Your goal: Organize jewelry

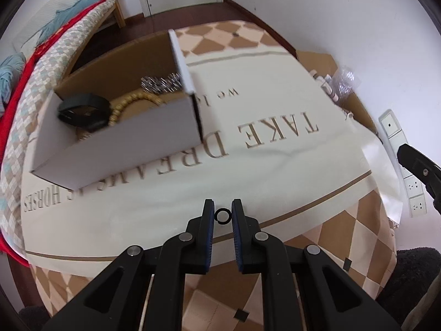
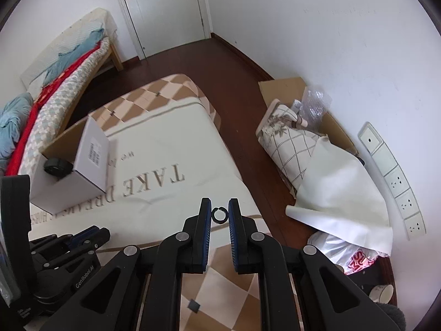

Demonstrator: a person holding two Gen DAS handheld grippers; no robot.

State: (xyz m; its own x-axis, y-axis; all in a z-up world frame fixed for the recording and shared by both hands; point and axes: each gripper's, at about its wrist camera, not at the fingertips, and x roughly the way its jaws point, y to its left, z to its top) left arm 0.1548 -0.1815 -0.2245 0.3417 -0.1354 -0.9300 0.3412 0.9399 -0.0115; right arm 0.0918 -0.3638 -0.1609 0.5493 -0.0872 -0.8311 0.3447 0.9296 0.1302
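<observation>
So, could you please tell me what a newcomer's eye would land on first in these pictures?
Probably the small black ring pinched between the jaws of the left gripper, and the like black ring held by the right gripper. Next comes the open white box at the table's left, holding a black bangle, a beaded bracelet and a sparkly silver band.

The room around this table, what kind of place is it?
Most likely a bedroom at home: a bed piled with blankets by a white door, wall sockets, and a table under a printed cloth.
</observation>
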